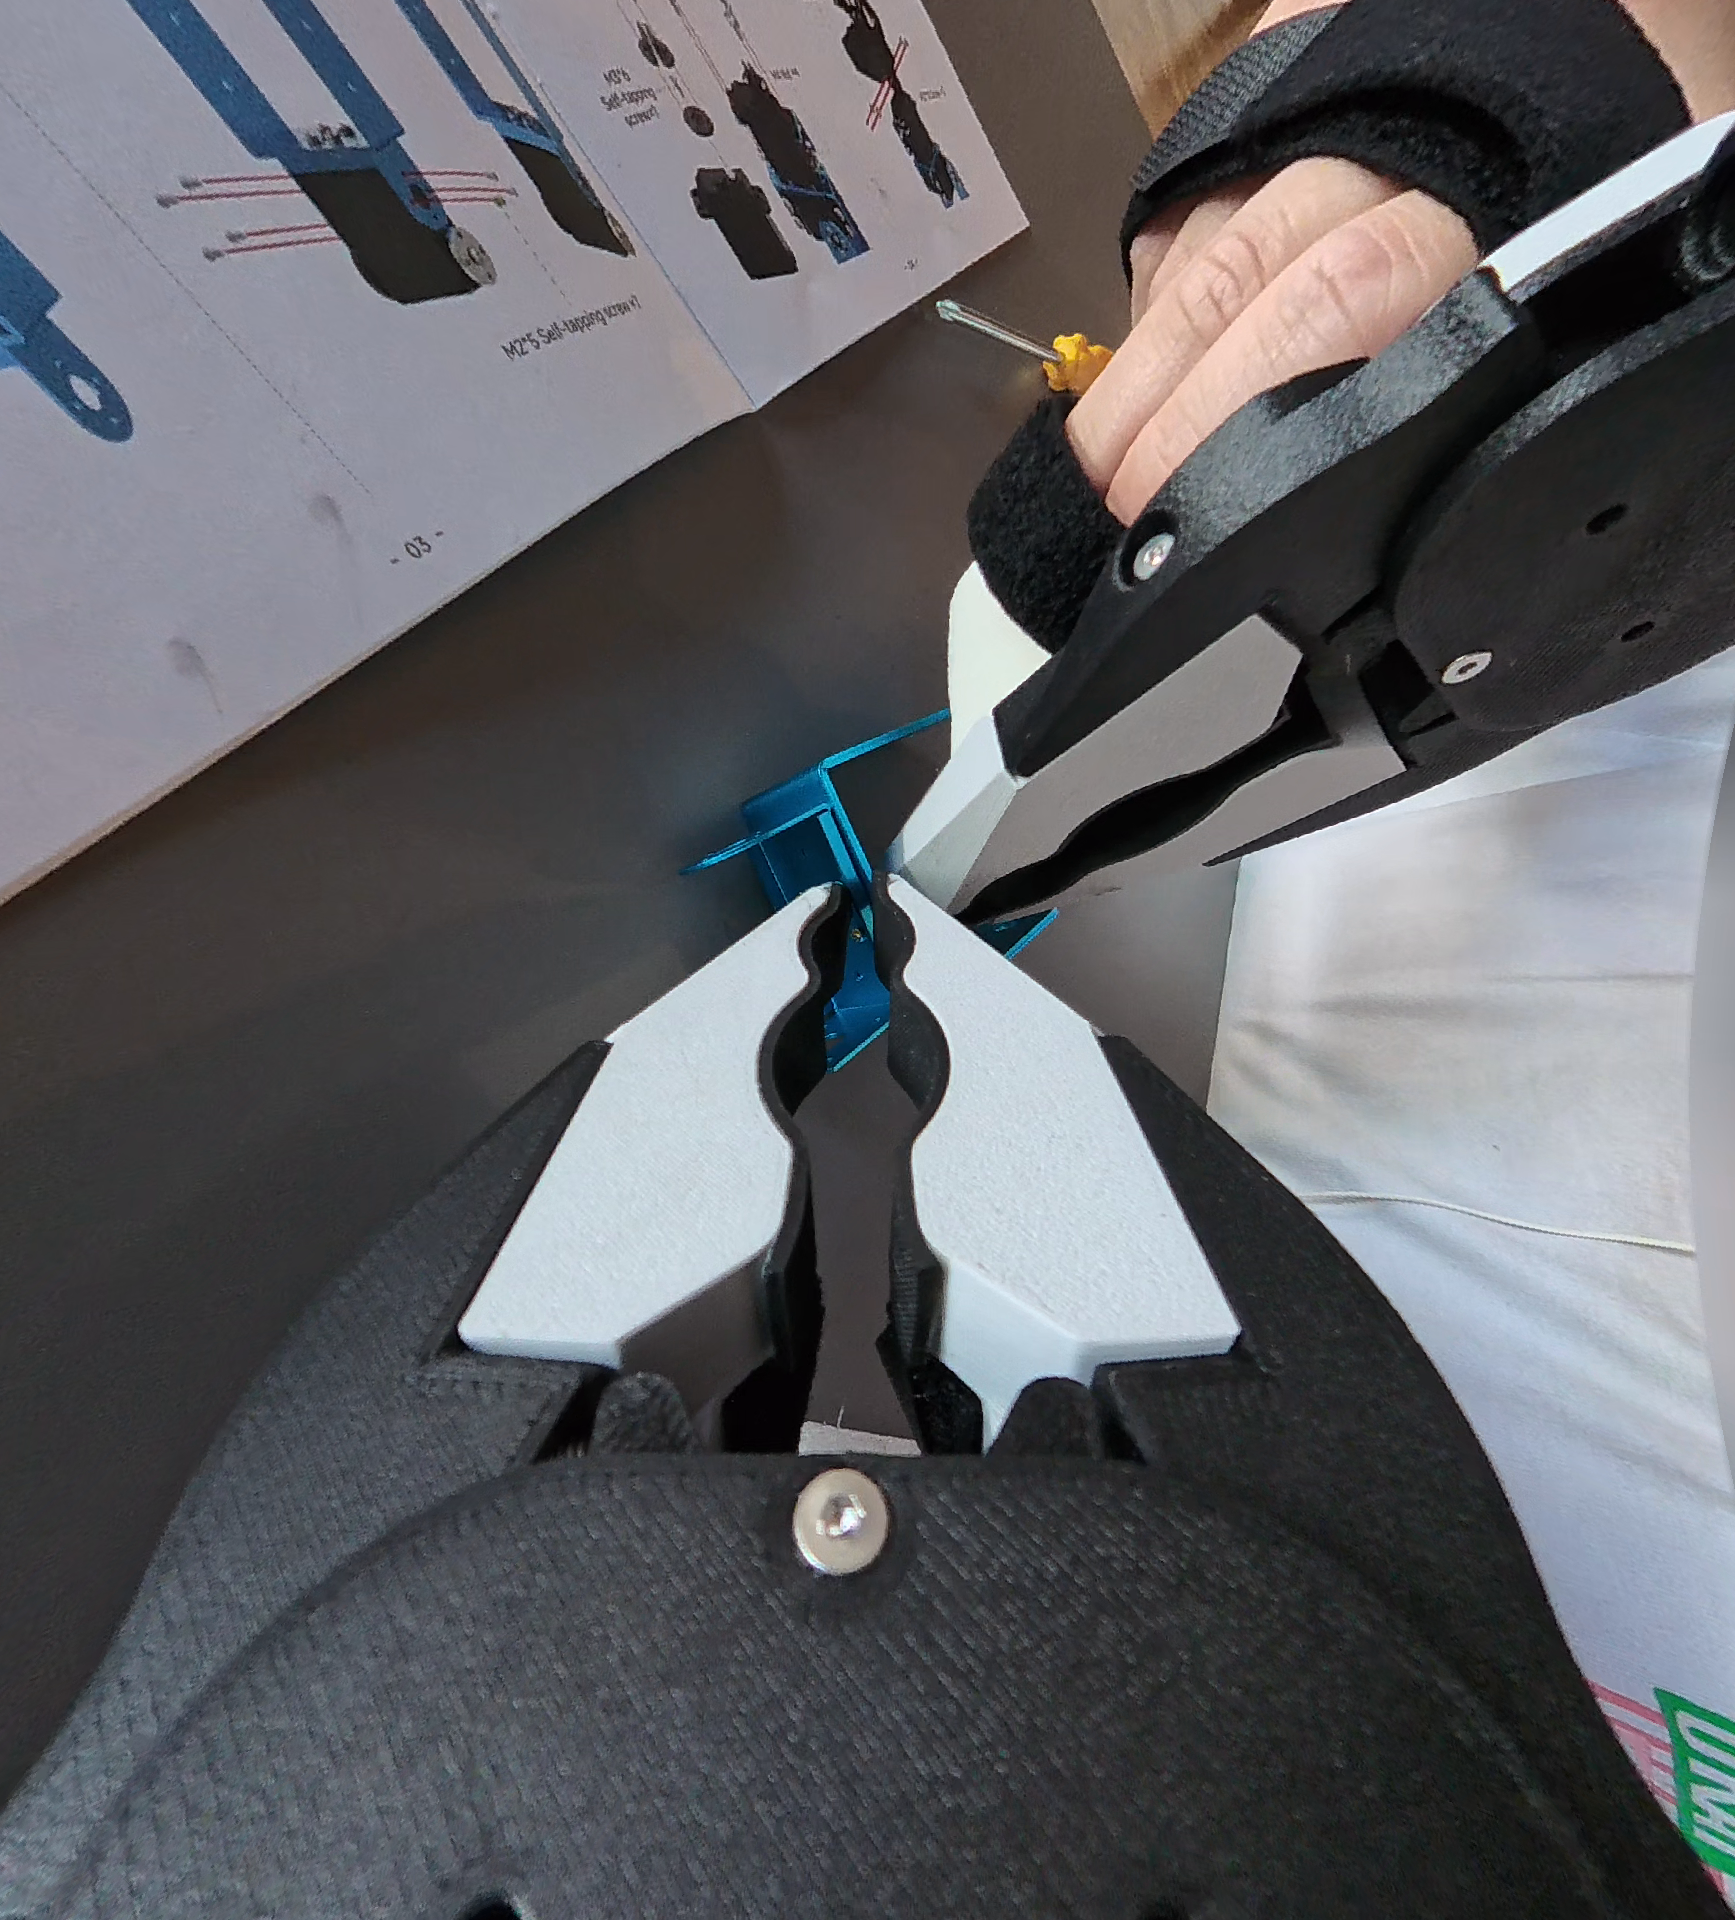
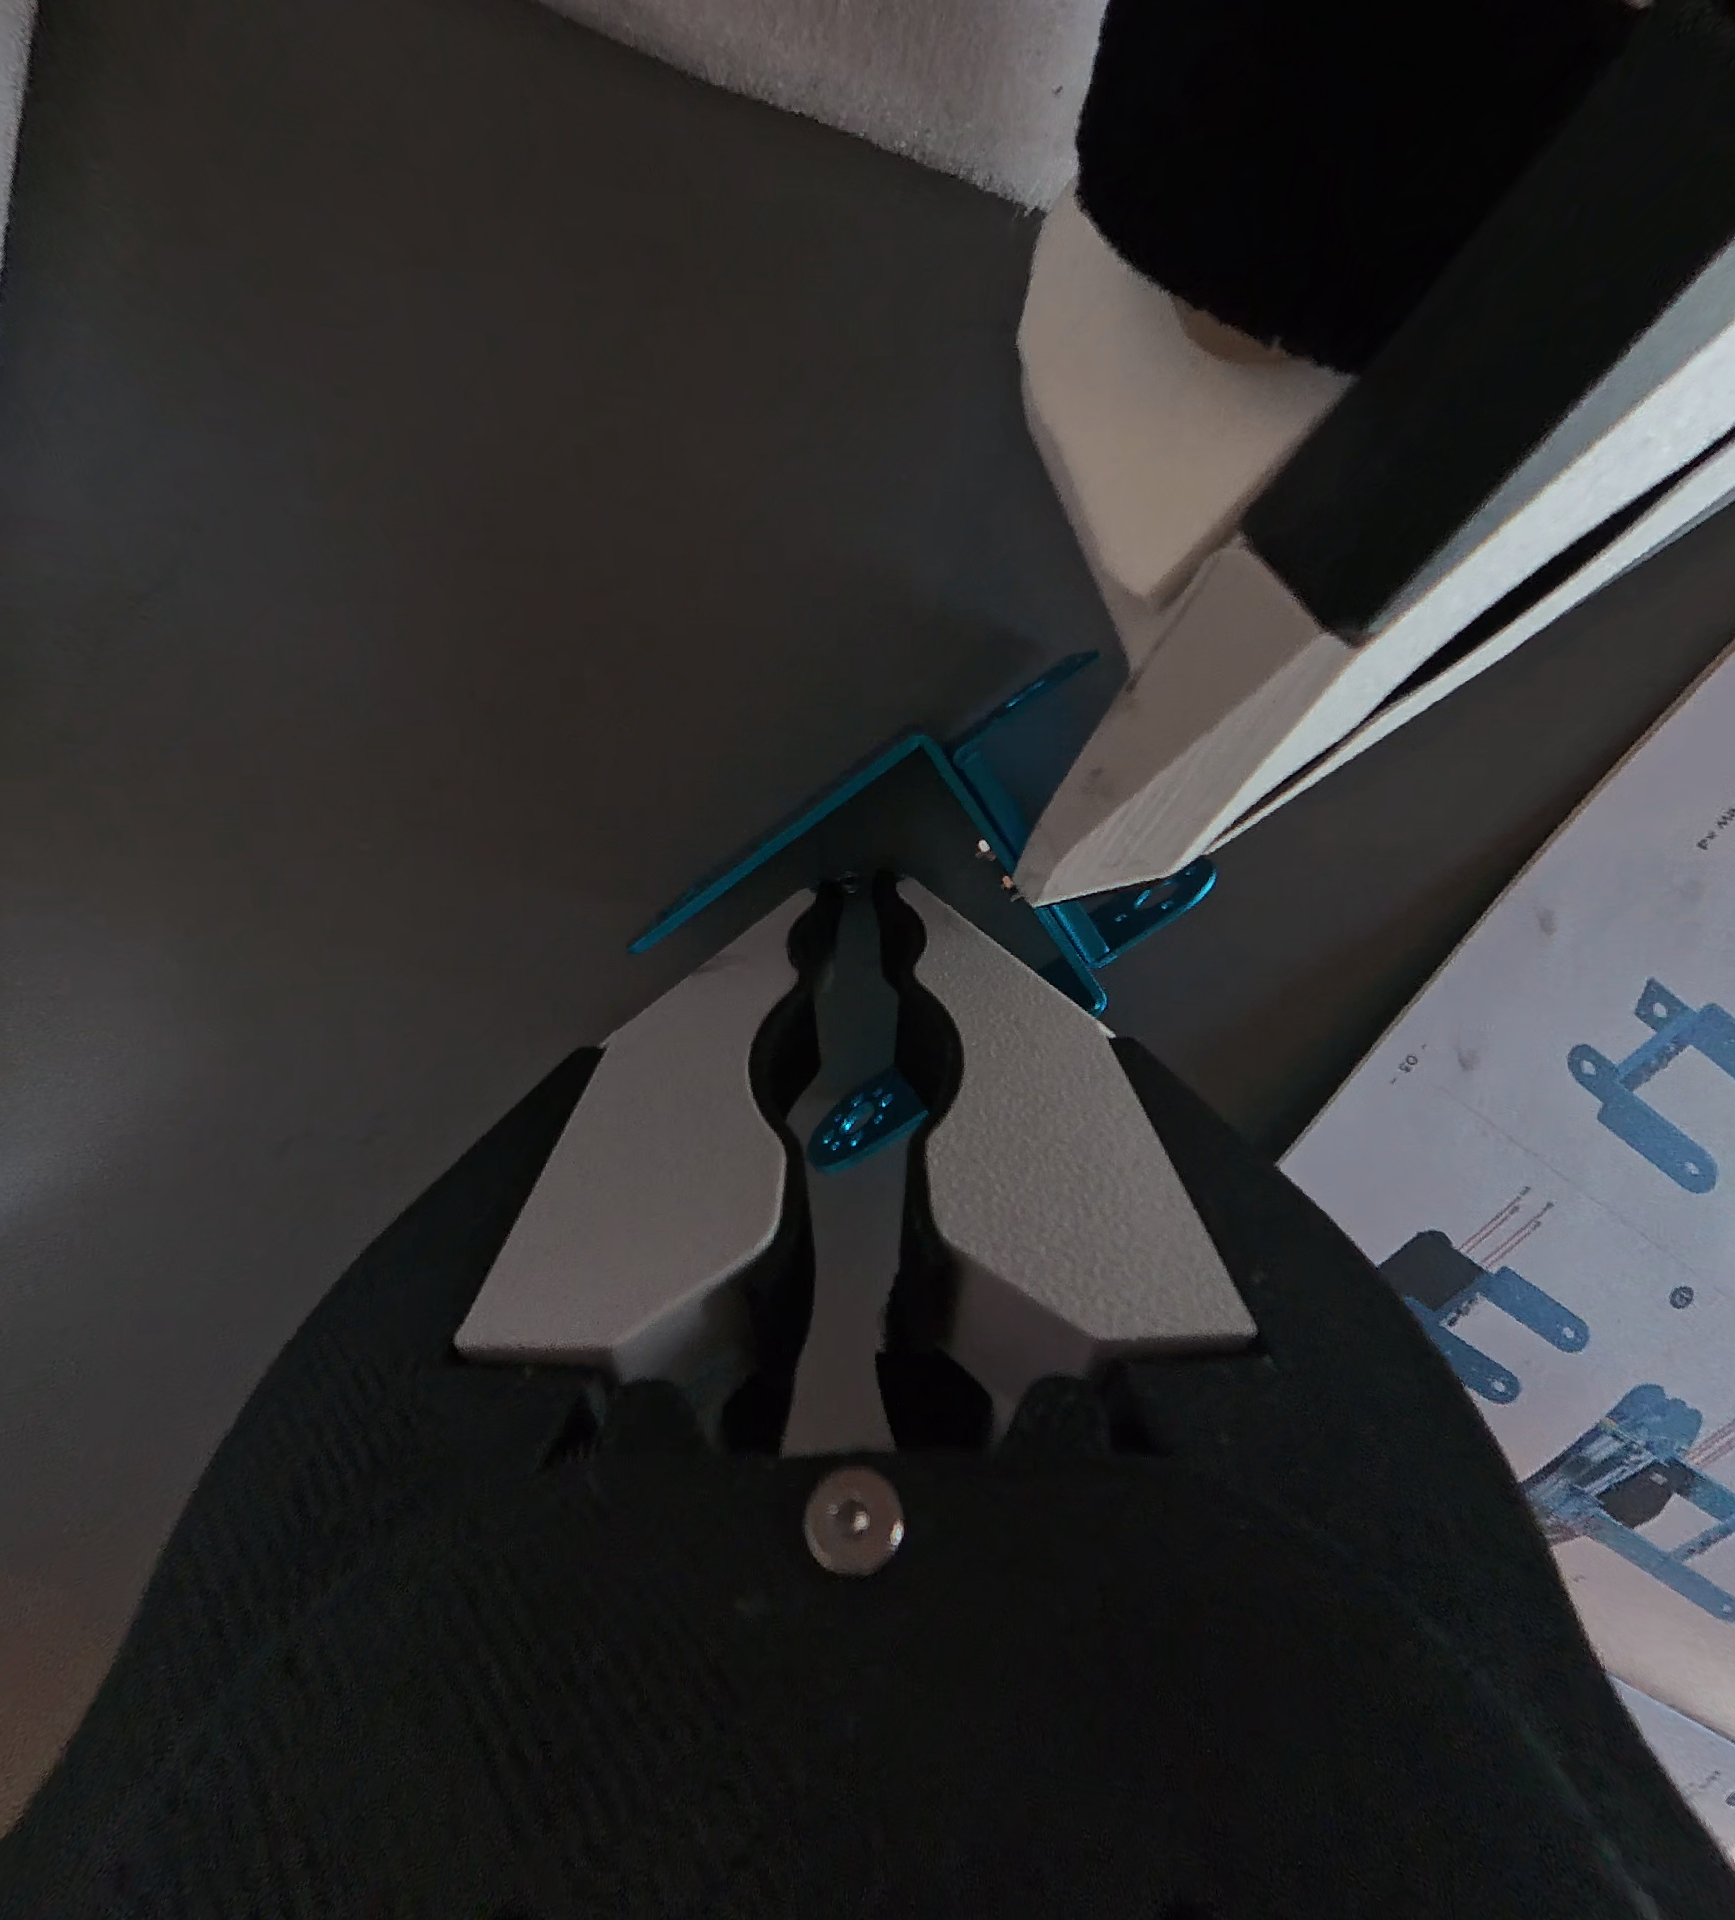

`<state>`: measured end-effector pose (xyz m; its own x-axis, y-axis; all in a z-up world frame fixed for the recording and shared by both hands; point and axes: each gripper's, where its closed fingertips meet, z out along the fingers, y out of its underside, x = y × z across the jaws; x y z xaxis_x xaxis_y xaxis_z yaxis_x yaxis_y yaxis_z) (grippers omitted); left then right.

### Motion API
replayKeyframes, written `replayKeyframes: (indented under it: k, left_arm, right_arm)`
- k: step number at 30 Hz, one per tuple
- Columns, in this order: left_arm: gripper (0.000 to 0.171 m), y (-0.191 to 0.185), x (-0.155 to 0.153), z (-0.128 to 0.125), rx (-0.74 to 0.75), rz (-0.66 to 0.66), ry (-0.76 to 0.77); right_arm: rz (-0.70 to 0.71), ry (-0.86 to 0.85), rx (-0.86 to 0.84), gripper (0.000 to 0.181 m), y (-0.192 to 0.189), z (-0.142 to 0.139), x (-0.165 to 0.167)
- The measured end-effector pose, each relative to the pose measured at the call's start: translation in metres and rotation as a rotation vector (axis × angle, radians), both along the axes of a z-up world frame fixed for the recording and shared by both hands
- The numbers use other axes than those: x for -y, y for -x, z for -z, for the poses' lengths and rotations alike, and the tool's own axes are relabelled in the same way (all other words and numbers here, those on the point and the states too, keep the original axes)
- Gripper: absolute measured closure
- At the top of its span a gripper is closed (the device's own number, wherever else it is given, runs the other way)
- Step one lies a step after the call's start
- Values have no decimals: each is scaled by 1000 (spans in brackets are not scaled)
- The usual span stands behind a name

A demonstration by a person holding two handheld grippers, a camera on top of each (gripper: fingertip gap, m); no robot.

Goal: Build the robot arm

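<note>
At far left an open instruction booklet (image 1: 343, 343) lay on the dark worktop (image 1: 271, 1039). My left hand-held gripper (image 1: 858, 904) was nearly closed, tips pinched on a flange of the blue metal bracket (image 1: 806, 831) resting mid-worktop; my right hand-held gripper (image 2: 858, 883), also nearly closed, gripped the bracket's (image 2: 842, 821) other plate, one perforated tab between its fingers (image 2: 1008, 1122). Behind my right hand (image 1: 1258, 343) lay a yellow-handled tool (image 1: 1034, 348).
</note>
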<state>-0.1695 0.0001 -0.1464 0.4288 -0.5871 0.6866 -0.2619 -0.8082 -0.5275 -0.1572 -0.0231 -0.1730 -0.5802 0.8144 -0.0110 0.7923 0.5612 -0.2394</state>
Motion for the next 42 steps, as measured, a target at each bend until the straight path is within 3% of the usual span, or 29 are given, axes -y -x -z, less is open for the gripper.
replayKeyframes:
  k: [29, 35, 42]
  left_arm:
    - [169, 0, 0, 0, 3, 0, 3]
    - [169, 0, 0, 0, 11, 0, 12]
    - [169, 0, 0, 0, 17, 1, 19]
  right_arm:
    - [-5, 26, 0, 178, 0, 0, 4]
    - [106, 18, -236, 179, 3, -10, -2]
    - [199, -208, -624, 179, 7, -22, -12]
